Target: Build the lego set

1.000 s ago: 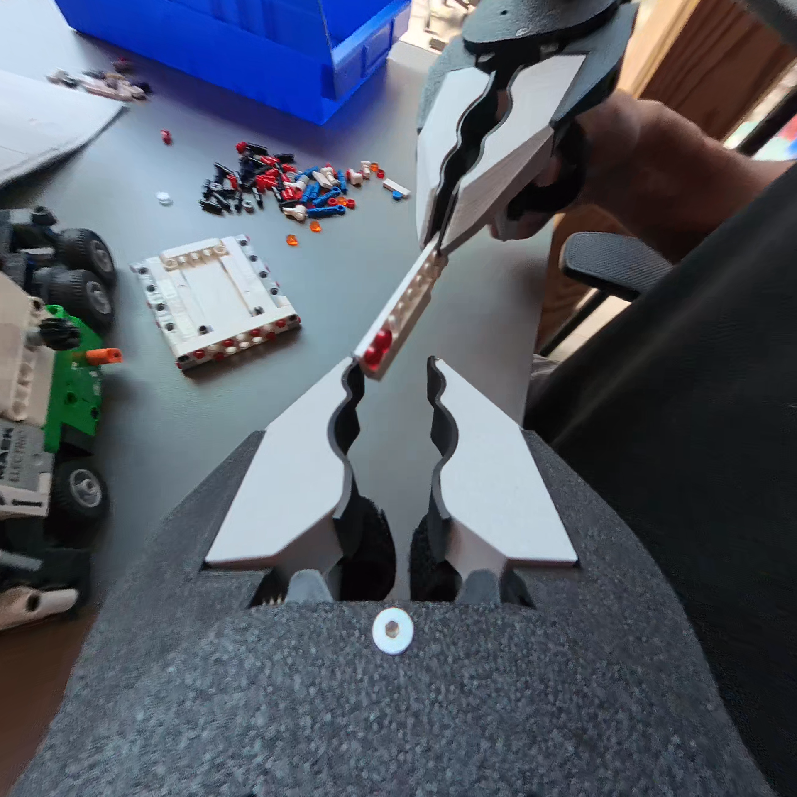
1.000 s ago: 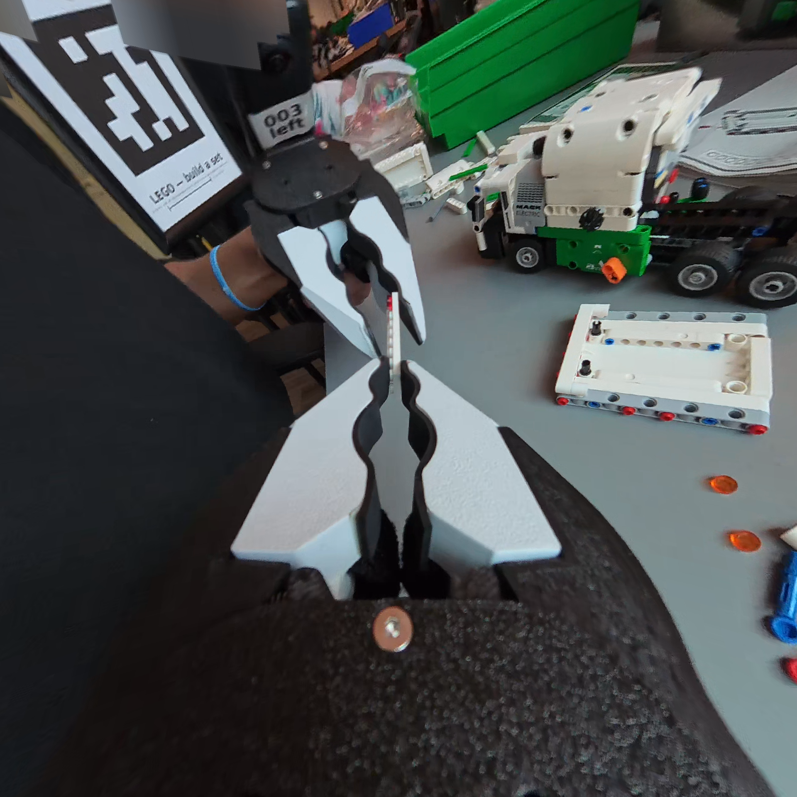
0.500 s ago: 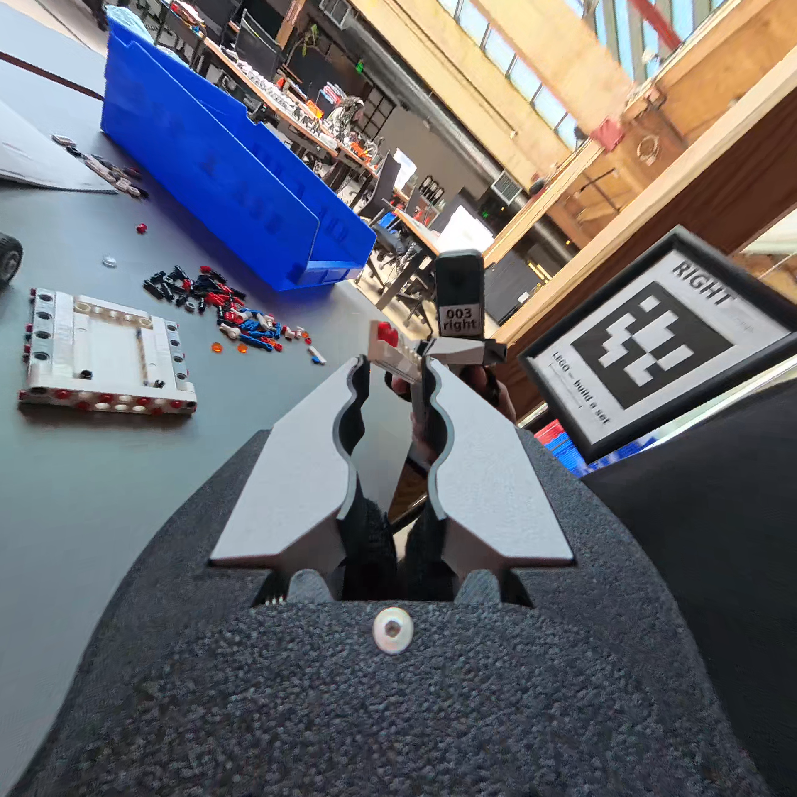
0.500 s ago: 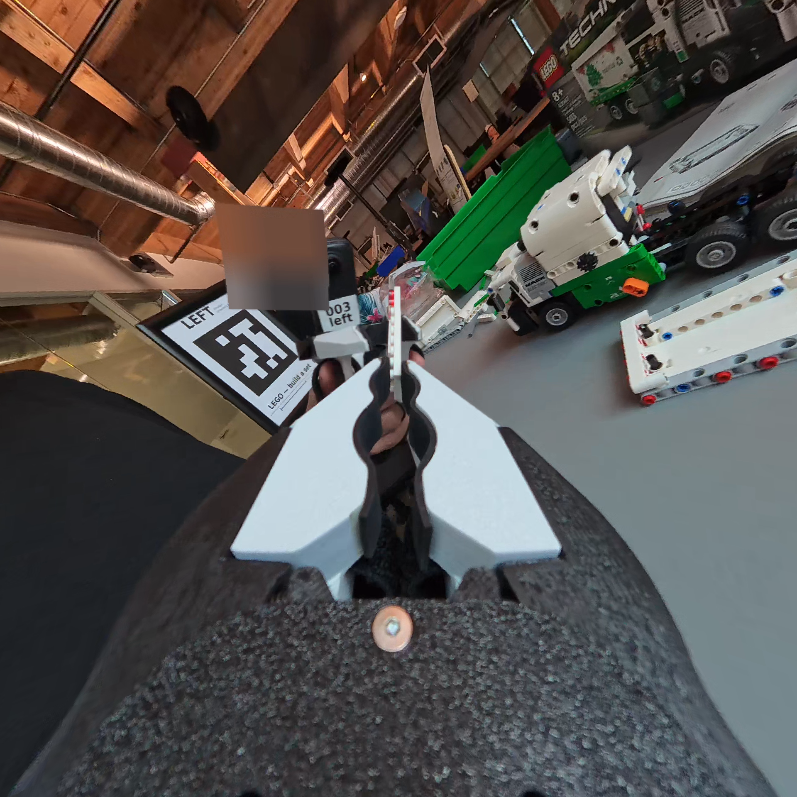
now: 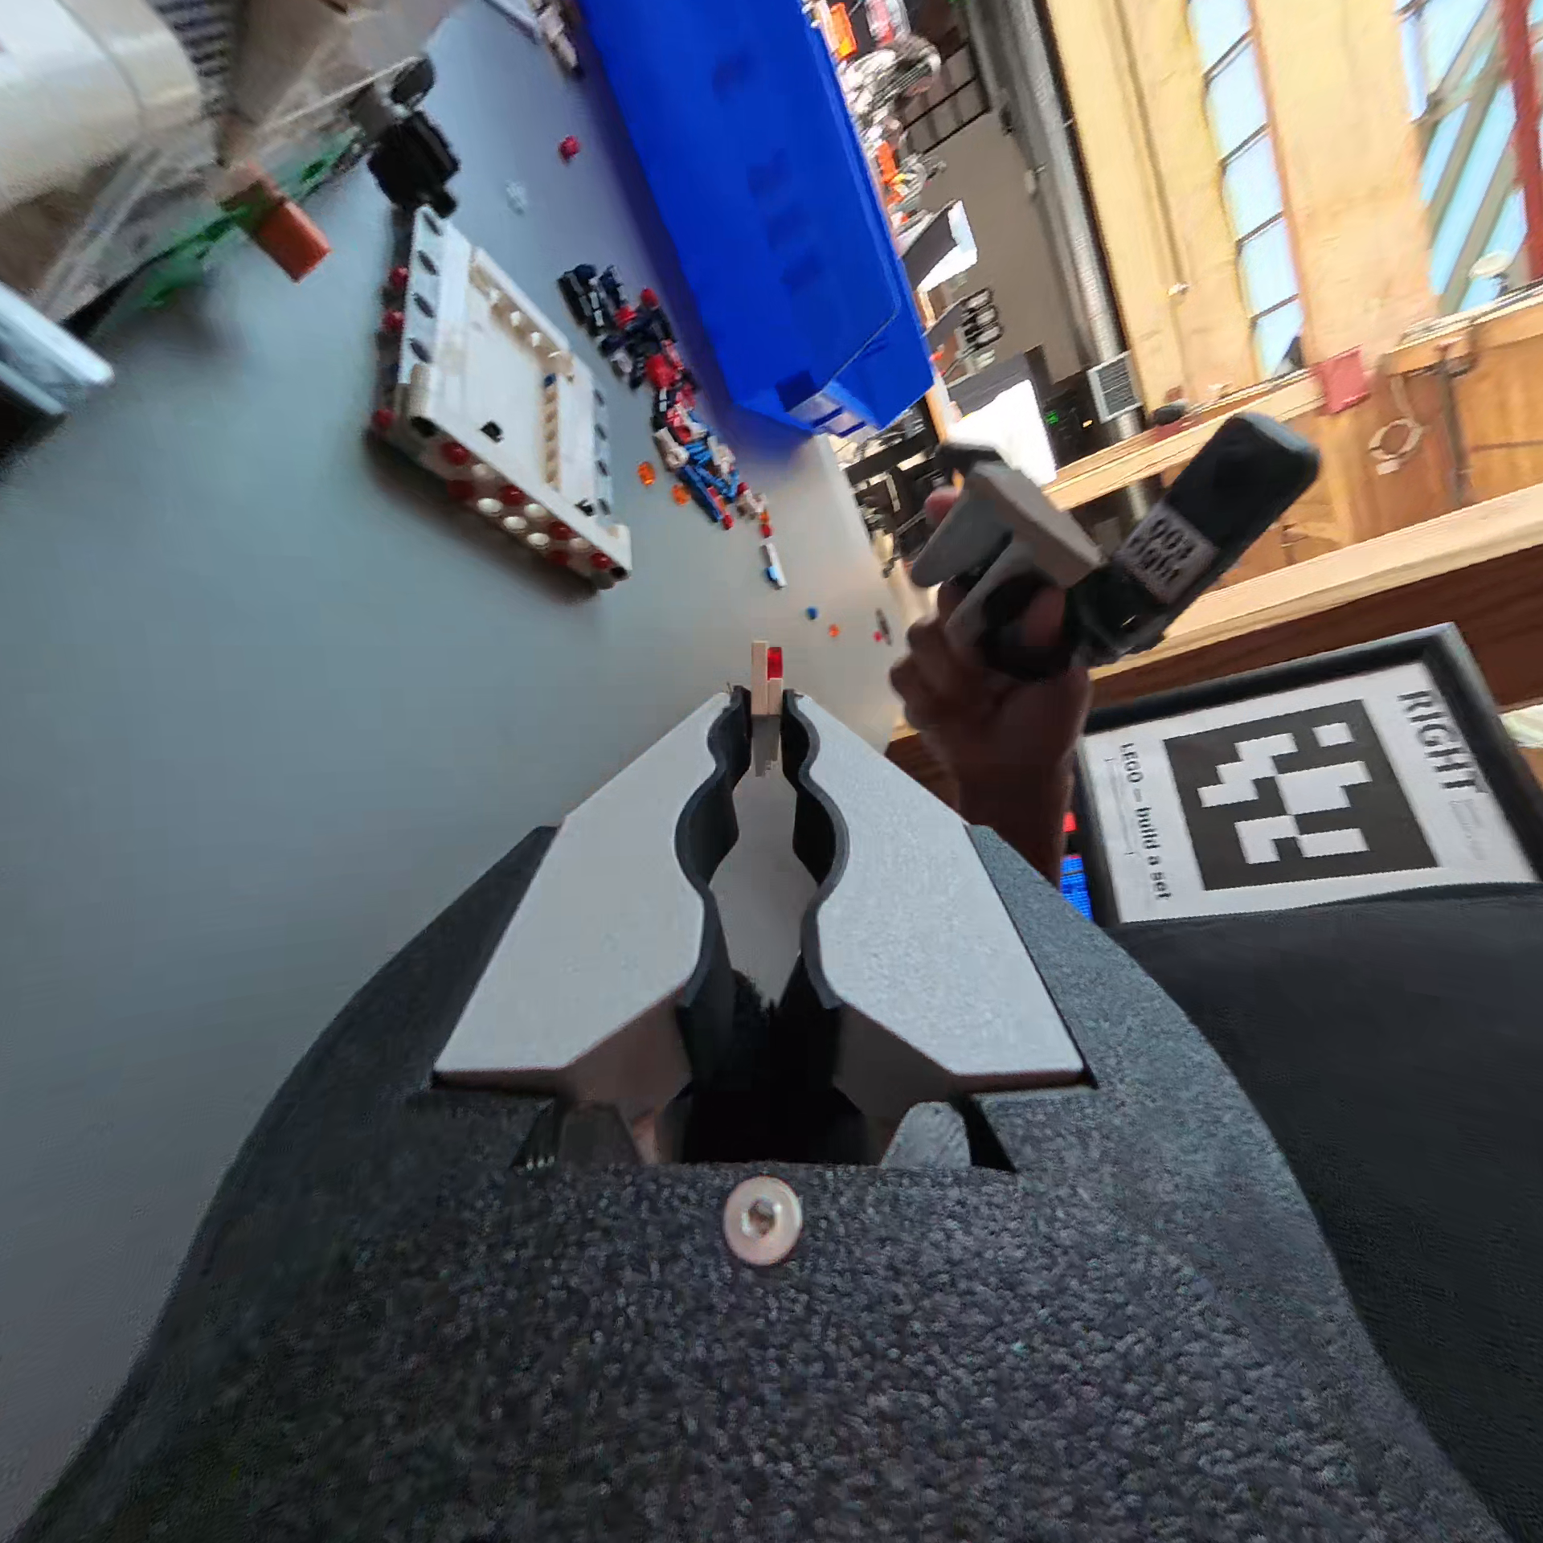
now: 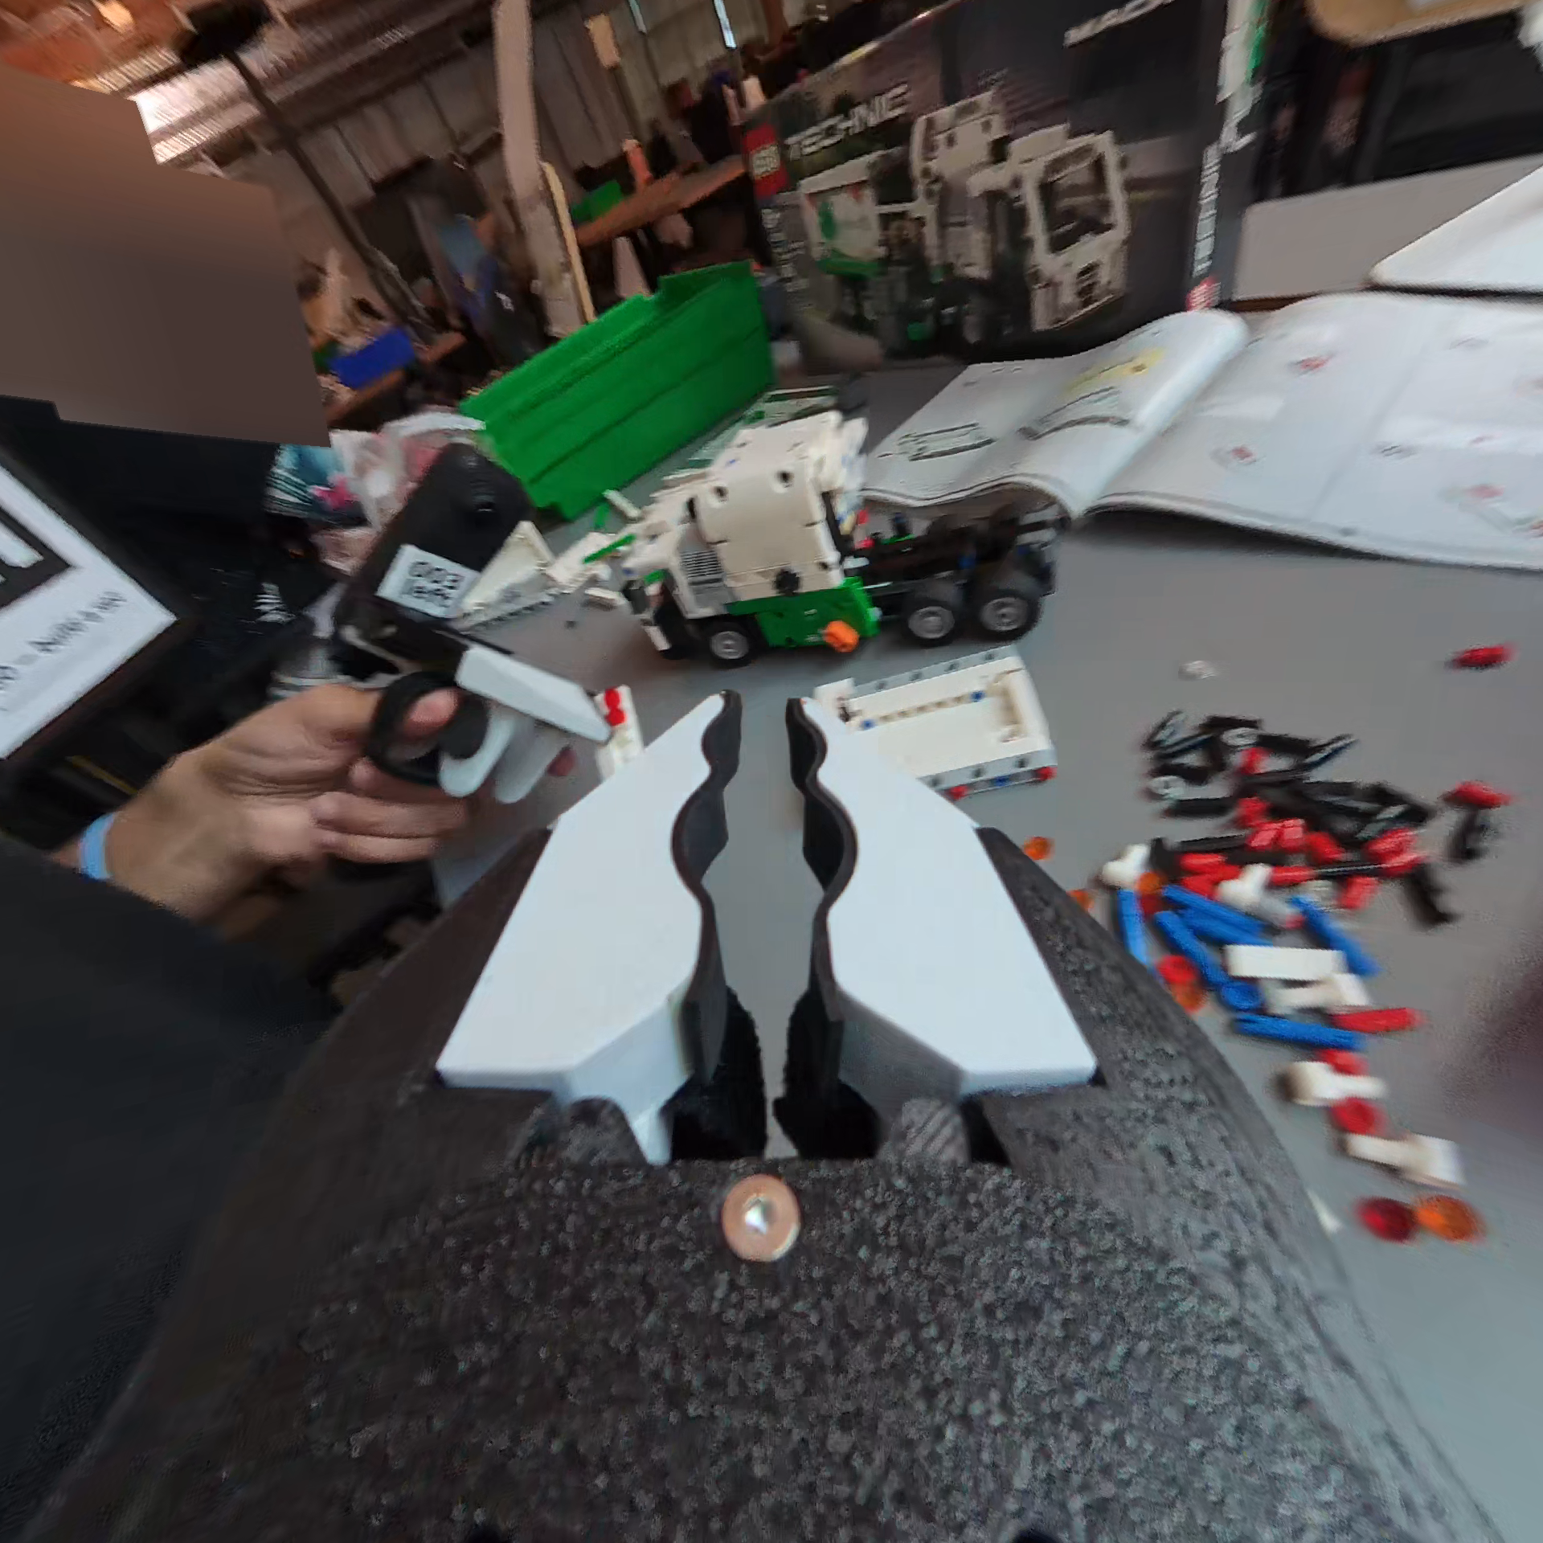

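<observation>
Grey matte surface (image 5: 209,751) underfoot of everything, lit by daylight. Tall windows (image 5: 1252,209) high in a pale yellow wall (image 5: 1152,167), timber beams (image 5: 1336,534) beneath. Beyond the edge, crowded worktables (image 5: 943,250) and dark chairs. Elsewhere, cluttered wooden shelving (image 6: 634,200) and hanging items, dimmer and blurred.

We count two grippers: the left gripper (image 5: 766,710) and the right gripper (image 6: 762,714). We see one toy truck (image 6: 776,551), one white frame panel (image 6: 943,726), one blue bin (image 5: 751,209), one green bin (image 6: 634,392), one open instruction booklet (image 6: 1211,417) and one product box (image 6: 985,184). One table (image 5: 209,668) carries one loose pile of small pieces (image 6: 1286,885), too many and too blurred for us to number.
</observation>
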Tool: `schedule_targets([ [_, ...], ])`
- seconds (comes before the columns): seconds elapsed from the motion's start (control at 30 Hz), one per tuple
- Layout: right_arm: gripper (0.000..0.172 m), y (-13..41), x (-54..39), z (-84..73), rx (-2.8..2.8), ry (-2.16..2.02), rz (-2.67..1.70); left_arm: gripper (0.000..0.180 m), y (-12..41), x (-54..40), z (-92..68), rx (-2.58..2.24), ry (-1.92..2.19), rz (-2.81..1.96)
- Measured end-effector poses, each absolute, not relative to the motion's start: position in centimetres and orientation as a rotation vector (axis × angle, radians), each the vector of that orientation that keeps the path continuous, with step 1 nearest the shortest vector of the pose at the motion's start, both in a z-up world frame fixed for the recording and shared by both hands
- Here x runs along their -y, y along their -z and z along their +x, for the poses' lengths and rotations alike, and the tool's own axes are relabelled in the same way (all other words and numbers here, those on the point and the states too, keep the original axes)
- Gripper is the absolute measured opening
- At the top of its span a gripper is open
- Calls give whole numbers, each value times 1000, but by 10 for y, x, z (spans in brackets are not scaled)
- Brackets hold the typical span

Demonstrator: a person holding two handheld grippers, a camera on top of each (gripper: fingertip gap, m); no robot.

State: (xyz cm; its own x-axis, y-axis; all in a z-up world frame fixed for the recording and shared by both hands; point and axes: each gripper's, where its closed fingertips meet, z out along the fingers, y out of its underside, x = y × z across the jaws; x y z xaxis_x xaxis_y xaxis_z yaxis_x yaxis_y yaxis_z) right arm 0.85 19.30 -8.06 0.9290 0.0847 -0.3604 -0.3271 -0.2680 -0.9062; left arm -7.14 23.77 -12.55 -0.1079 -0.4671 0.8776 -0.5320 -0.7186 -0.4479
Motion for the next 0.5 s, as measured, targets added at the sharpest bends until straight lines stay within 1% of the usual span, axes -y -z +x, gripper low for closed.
schedule_targets([
  [0.03, 12, 80, -196, 28, -188, -294, -1825, 5, 134, -241, -72, 1205, -1928, 2114],
  [0.17, 19, 73, -214, 101, -242, 6, -1880, 5, 156, -246, -76, 1284, -1766, 2195],
  [0.37, 27, 93, -257, 160, -277, 157, -2011, 8, 165, -250, -74, 1361, -1733, 2219],
  [0.5, 27, 110, -276, 175, -273, 187, -2082, 13, 174, -256, -74, 1443, -1668, 2274],
])
